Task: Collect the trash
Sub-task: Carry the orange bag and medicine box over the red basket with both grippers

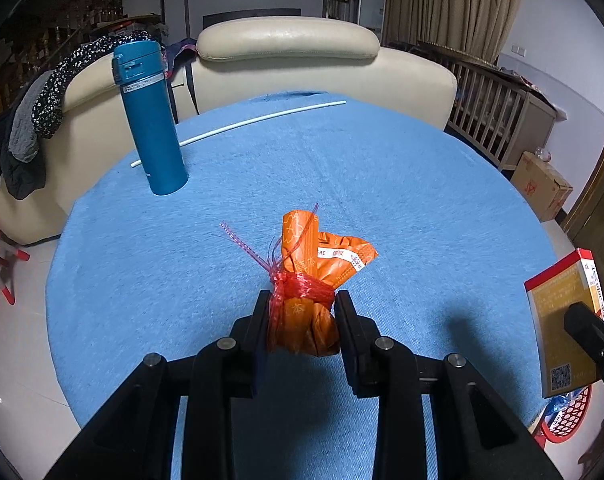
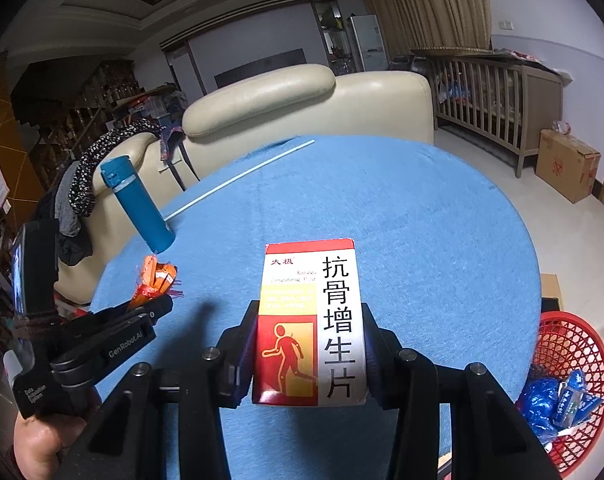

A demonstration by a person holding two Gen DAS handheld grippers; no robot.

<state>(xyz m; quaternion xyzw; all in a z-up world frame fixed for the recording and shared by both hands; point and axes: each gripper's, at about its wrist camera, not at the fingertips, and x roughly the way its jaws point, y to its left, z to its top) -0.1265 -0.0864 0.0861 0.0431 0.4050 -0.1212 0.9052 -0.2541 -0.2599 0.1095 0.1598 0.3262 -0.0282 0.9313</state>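
Living room, cream sofa [image 1: 285, 40] behind my blue-clothed desk [image 1: 382, 184]. Left claw [image 1: 302, 304] is clamped on the orange wrapper bundle [image 1: 310, 280], right claw [image 2: 310, 316] clamped on the medicine box [image 2: 310, 320], both lifted over the desk. The red basket [image 2: 570, 336] sits low beside the desk edge. Risks as I judge them: the crinkly bundle slipping out, or the box missing the basket. Box reads 抗骨增生片; left claw body reads "GenRobot.AI".

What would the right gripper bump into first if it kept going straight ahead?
Probably nothing nearby. The right gripper holds the medicine box over bare blue tablecloth; the cream sofa sits beyond, though depth is unclear.
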